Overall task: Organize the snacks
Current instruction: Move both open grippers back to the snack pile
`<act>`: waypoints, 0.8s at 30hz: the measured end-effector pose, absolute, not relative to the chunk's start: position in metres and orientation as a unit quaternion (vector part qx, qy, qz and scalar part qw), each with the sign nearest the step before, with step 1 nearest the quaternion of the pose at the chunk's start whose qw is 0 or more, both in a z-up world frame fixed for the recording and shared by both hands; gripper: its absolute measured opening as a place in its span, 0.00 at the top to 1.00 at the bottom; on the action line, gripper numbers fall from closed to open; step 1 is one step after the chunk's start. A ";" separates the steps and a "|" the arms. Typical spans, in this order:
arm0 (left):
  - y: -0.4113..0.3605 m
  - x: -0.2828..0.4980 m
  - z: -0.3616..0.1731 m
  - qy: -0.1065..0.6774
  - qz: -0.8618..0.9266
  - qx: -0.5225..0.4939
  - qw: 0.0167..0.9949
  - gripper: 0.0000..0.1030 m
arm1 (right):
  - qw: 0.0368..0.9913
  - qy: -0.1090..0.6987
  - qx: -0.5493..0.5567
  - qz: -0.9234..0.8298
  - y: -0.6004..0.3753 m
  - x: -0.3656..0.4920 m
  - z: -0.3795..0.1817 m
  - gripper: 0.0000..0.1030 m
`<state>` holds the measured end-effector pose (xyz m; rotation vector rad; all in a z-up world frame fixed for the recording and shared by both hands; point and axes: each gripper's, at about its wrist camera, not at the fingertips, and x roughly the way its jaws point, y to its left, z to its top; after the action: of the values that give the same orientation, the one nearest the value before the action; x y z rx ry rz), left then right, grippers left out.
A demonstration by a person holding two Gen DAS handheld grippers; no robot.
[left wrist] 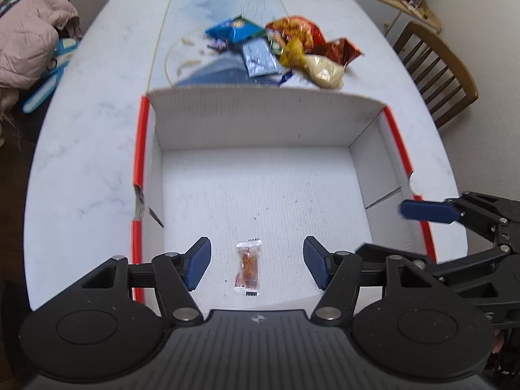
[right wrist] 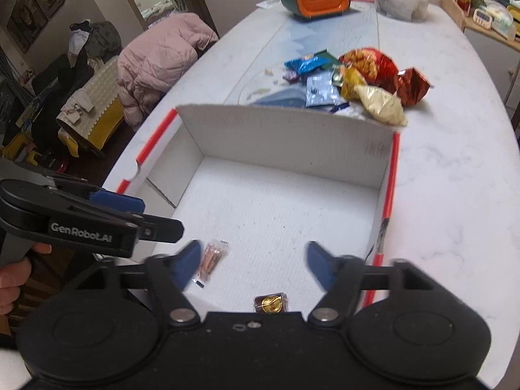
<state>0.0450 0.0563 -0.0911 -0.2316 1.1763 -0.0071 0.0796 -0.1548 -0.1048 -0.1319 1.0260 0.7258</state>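
Desk point(left wrist: 91, 149) of pale marble pattern carries everything here, stretching away from both cameras. White cardboard box point(left wrist: 260, 120) with red-edged side walls sits open on it, nearest the viewer. Beyond the box's far wall lies a loose pile of snack bags point(left wrist: 286, 48): a blue bag point(left wrist: 234, 29), a red-orange one point(left wrist: 295, 29), a silvery-blue pouch point(left wrist: 260, 57), a yellow bag point(left wrist: 292, 53) and a pale cream bag point(left wrist: 325, 71), overlapping one another on the desk.

The left gripper point(left wrist: 256, 265) hangs over the near end of the box, jaws apart and holding nothing. Between its pads, on the box floor, lies a small clear-wrapped orange snack point(left wrist: 248, 268), touching neither pad. The right gripper point(right wrist: 252, 265) hovers beside it over the same end, jaws likewise apart and empty. In the right wrist view a small dark wrapped sweet with a gold mark point(right wrist: 271, 304) rests on the box floor near the camera body.
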 end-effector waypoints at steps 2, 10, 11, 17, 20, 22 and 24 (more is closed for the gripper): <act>0.058 0.042 -0.082 0.543 -0.002 -0.107 0.833 0.40 | 0.812 0.469 -0.060 0.341 -0.158 0.078 -0.097 0.16; 0.069 0.037 -0.039 0.488 0.029 -0.109 0.865 0.31 | 0.832 0.445 -0.062 0.327 -0.169 0.086 -0.061 0.07; 0.070 0.038 -0.033 0.481 0.031 -0.108 0.869 0.31 | 0.835 0.440 -0.063 0.326 -0.171 0.088 -0.056 0.07; 0.078 0.051 0.008 0.450 0.029 -0.101 0.887 0.30 | 0.860 0.390 -0.072 0.322 -0.179 0.100 -0.021 0.04; 0.079 0.062 0.031 0.431 0.031 -0.081 0.898 0.30 | 0.871 0.365 -0.079 0.317 -0.183 0.112 -0.004 0.01; 0.080 0.073 0.046 0.423 0.033 -0.072 0.903 0.29 | 0.878 0.352 -0.083 0.313 -0.186 0.122 0.008 0.01; 0.080 0.085 0.058 0.415 0.033 -0.064 0.907 0.29 | 0.883 0.342 -0.081 0.312 -0.189 0.135 0.019 0.01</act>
<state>0.0845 0.0796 0.0576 -0.1330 0.8567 0.0682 0.1349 -0.1892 0.0192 -0.1688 0.7112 0.6494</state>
